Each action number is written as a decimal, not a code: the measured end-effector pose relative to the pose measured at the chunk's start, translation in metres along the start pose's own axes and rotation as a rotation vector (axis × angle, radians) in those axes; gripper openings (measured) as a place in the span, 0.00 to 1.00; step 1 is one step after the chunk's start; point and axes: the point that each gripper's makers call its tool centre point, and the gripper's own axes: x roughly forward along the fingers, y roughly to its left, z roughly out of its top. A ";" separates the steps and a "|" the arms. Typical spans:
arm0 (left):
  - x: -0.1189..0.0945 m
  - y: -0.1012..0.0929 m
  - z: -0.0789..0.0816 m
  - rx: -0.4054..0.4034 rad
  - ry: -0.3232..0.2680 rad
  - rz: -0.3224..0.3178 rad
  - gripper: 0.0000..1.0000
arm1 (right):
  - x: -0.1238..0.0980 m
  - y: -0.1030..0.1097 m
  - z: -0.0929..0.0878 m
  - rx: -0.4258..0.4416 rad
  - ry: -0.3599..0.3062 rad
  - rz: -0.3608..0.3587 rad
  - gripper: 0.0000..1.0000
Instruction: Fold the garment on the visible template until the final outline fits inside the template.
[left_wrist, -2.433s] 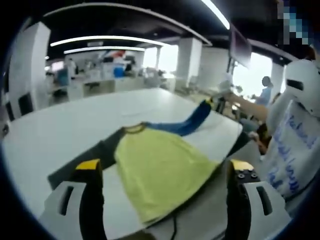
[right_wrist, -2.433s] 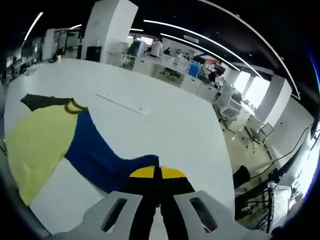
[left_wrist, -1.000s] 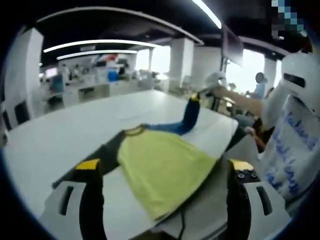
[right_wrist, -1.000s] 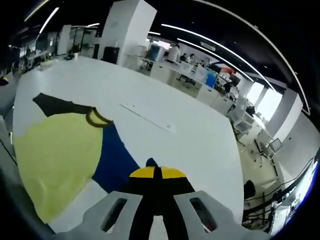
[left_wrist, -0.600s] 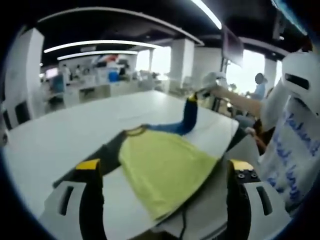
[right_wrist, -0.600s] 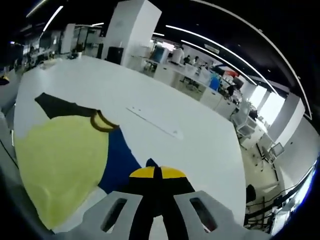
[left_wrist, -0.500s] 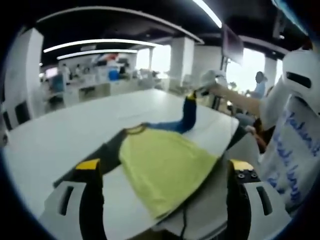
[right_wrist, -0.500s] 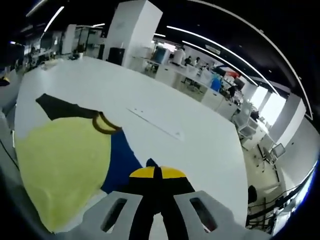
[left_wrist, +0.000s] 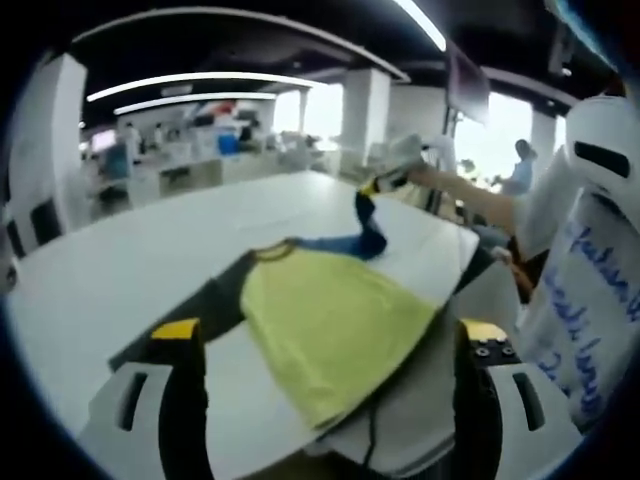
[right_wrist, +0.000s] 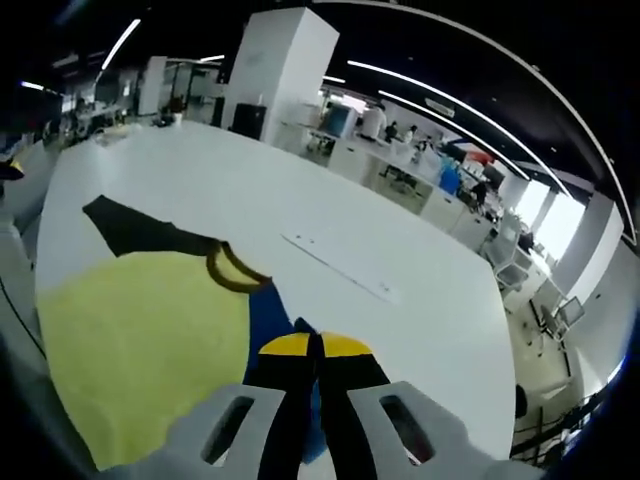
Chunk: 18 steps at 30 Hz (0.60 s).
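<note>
Your right gripper (right_wrist: 315, 345) is pinching its jaws closed on the blue sleeve (left_wrist: 360, 232) of the garment (left_wrist: 325, 320), holding it lifted above the white table (left_wrist: 120, 260). The yellow body is lying flat at the table's near edge, with the dark sleeve (right_wrist: 140, 232) stretching out to the left. Your left gripper (left_wrist: 325, 335) is hovering with jaws wide apart, gripping nothing, near the garment's hem.
</note>
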 end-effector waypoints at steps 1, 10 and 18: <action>-0.001 0.001 -0.001 -0.001 0.004 0.001 0.99 | 0.003 0.003 0.003 -0.001 -0.003 0.007 0.01; -0.008 0.006 -0.004 -0.014 0.004 0.014 0.99 | 0.013 0.040 0.020 -0.029 -0.017 0.062 0.01; -0.012 0.009 -0.010 -0.022 0.019 0.019 0.99 | 0.020 0.066 0.029 -0.037 -0.027 0.106 0.01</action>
